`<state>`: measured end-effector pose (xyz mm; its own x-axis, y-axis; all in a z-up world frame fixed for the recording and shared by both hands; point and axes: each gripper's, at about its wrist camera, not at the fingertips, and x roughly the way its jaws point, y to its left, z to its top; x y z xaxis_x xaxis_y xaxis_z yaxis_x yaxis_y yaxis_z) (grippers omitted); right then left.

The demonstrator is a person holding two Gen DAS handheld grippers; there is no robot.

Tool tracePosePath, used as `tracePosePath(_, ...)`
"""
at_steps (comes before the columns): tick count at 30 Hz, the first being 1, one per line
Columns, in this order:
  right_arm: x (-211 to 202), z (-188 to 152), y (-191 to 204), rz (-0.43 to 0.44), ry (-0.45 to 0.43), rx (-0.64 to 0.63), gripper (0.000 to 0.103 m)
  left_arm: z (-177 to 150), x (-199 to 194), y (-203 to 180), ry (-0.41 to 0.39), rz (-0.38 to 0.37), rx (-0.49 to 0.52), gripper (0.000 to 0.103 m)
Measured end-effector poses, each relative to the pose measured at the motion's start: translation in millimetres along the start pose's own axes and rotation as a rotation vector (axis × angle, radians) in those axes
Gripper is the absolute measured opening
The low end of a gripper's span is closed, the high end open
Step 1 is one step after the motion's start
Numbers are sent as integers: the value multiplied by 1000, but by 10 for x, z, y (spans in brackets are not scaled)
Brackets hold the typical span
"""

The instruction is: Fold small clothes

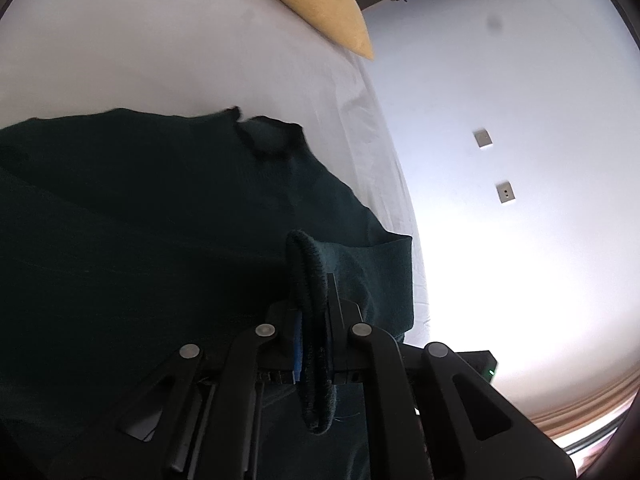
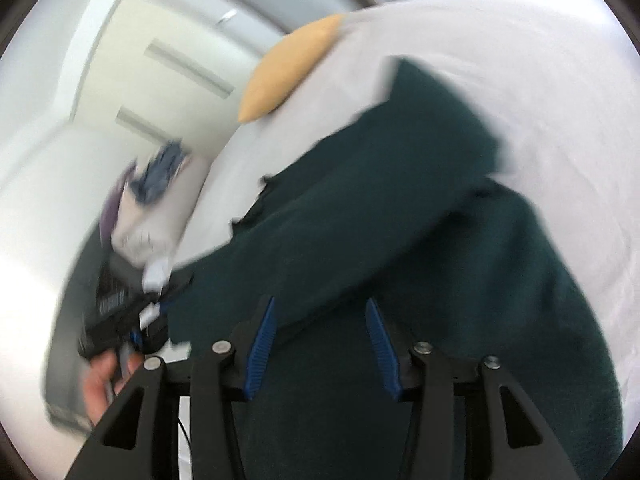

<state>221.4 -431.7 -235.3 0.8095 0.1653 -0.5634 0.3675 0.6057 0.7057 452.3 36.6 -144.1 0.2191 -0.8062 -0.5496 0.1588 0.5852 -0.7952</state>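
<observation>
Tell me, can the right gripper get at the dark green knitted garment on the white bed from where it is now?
Probably yes. The right gripper is open with nothing between its blue pads, and the dark green knitted garment lies spread directly ahead of it with nothing in between. The left gripper pinches a hem off to the side.

Motion-blurred dark green garment (image 2: 400, 208), edge-cropped.

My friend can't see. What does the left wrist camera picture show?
The left claw is shut on the thick edge of a dark green sweater. The sweater lies on a white bed, with a yellow pillow at the far end and a white wall to the right.
</observation>
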Motion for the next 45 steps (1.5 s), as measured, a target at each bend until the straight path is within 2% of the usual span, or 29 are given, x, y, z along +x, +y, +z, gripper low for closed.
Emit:
tracePosePath(6, -14, 195, -225, 85, -48, 129, 56, -3, -357, 212, -30, -7, -29, 6)
tracePosePath(9, -20, 274, -196, 113, -74, 147, 62, 23, -471, 373, -38, -2, -53, 6)
tracePosePath(12, -19, 317, -165, 151, -98, 169, 62, 58, -527, 503, -48, 3, -71, 6)
tracePosePath(19, -141, 310, -466, 133, -155, 264, 63, 14, -418, 846, 0, 90, -111, 7)
tracePosePath(22, -92, 312, -351, 120, -138, 237, 65, -33, -366, 1036, 4, 80, -158, 7)
tracePosePath(28, 151, 413, -187, 181, -63, 237, 72, -39, -393, 1074, 0, 69, -161, 7)
tracePosePath(32, 351, 530, -202, 133, -46, 242, 72, -91, -353, 961, -5, 60, -155, 7)
tracePosePath(34, 393, 599, -180, 137, -42, 231, 69, -102, -385, 948, -3, 60, -148, 7)
tracePosePath(35, 400, 646, -129, 132, -38, 191, 56, -92, -385, 961, -2, 57, -149, 7)
tracePosePath(36, 404, 670, -93, 122, -28, 159, 35, -90, -386, 952, -2, 54, -149, 7)
tracePosePath(38, 367, 686, -36, 80, -27, 102, 17, -83, -396, 928, -3, 51, -146, 7)
tracePosePath(40, 270, 667, -46, 55, -51, 80, 11, -83, -423, 895, 0, 49, -140, 7)
tracePosePath(45, 83, 564, -218, 20, -97, 113, 8, -13, -442, 873, 7, 43, -133, 7)
